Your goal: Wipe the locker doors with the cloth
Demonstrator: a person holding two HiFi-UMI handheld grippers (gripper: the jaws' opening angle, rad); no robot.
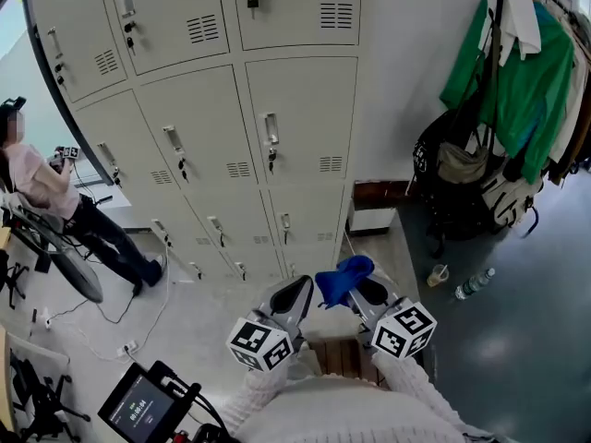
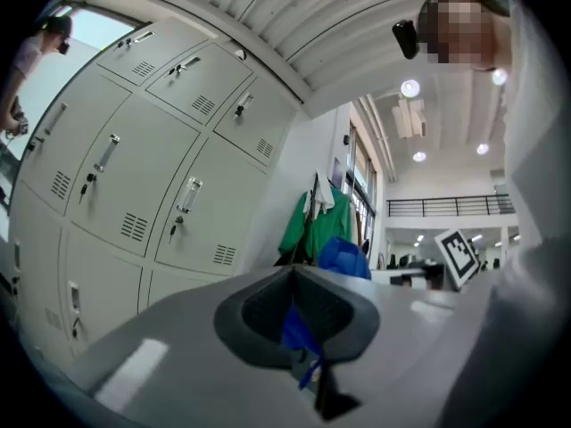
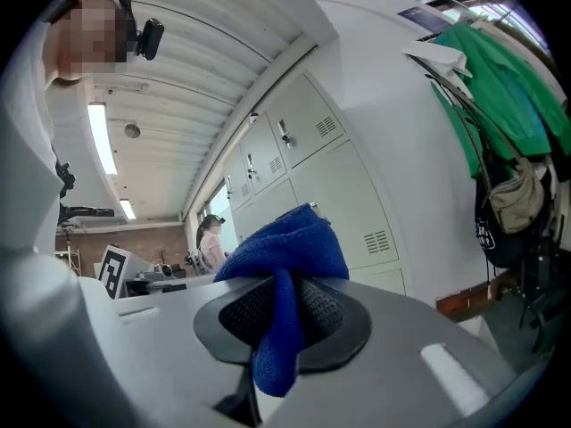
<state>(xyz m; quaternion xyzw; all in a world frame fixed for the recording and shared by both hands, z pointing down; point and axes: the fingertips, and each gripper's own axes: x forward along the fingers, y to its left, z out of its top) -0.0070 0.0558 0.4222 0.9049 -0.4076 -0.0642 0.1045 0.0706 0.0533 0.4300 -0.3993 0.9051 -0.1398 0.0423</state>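
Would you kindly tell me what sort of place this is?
Probably a workplace locker area: a wall of pale metal lockers with keyed handles, green jackets hanging beside them, and bags beneath.

The floor is dark grey and glossy on the right and pale on the left. The lockers stand on it along the back. On the dark part a plastic bottle lies on its side, just beside an upright cup with a straw. A black backpack sits near the wall. On the pale part lie loose cables and a power strip, near a bicycle wheel.
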